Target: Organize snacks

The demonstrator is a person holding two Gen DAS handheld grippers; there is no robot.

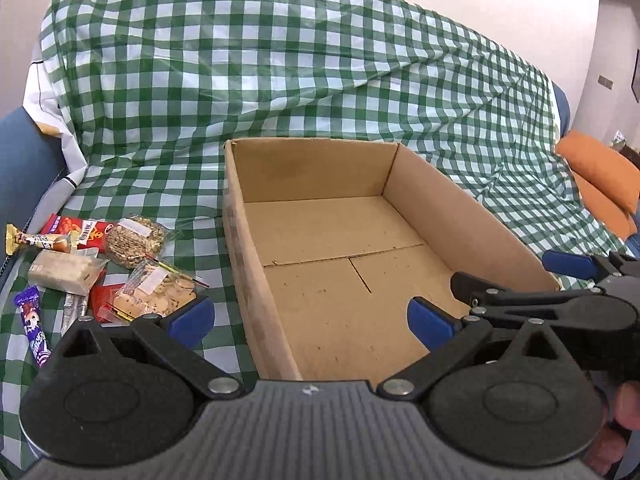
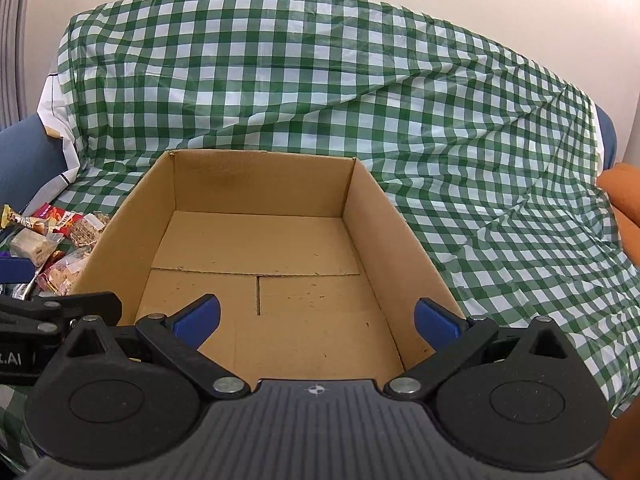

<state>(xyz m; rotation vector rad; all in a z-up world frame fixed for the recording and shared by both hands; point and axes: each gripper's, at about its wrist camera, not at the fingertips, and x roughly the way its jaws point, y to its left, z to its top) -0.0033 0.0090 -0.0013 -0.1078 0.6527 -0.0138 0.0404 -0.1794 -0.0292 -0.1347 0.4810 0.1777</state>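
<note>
An open, empty cardboard box (image 1: 472,220) (image 2: 384,216) sits on the green checked cloth. A pile of snack packets (image 1: 100,264) (image 2: 52,240) lies left of the box: a clear bag of cookies (image 1: 160,290), a round seed cracker pack (image 1: 136,240), a red packet (image 1: 76,228), a pale bar (image 1: 64,272) and a purple wrapper (image 1: 34,326). My left gripper (image 1: 312,320) is open and empty, straddling the box's near left wall. My right gripper (image 2: 316,320) is open and empty over the box's near end. The right gripper shows at the right of the left wrist view (image 1: 560,276).
The checked cloth (image 1: 280,80) drapes over a sofa back behind the box. An orange cushion (image 1: 600,176) lies at the far right. Blue upholstery (image 1: 24,160) shows at the left edge.
</note>
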